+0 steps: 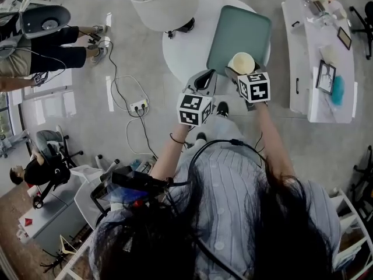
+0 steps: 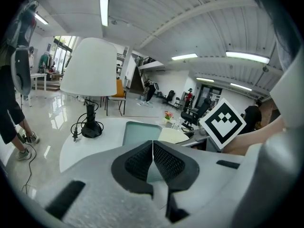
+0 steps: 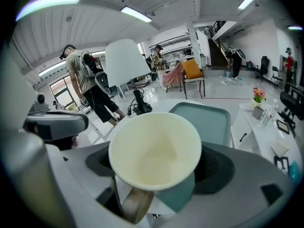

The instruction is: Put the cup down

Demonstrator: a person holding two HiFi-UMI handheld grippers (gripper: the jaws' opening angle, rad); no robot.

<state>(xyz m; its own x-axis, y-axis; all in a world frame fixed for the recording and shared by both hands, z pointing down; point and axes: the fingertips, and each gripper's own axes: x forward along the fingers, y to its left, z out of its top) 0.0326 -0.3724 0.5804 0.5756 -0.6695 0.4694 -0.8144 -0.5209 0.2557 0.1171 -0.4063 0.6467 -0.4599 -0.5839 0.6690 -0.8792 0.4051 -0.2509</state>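
Note:
A cream paper cup (image 3: 155, 151) stands upright between the jaws of my right gripper (image 3: 156, 167), which is shut on it; the cup is empty. In the head view the cup (image 1: 242, 62) hangs over the near edge of a grey-green tray (image 1: 236, 37) on the round white table (image 1: 186, 48). My left gripper (image 1: 205, 81) is beside it on the left, over the table's near edge, with its black pads (image 2: 164, 160) pressed together and nothing held. The tray (image 2: 140, 132) also shows ahead of the left gripper.
A white lamp (image 1: 158, 3) with its black base and cord stands at the table's far left. A long white side table (image 1: 320, 57) with small items lies to the right. A person (image 1: 41, 45) stands at the left, by a power strip (image 1: 140, 105) and cables on the floor.

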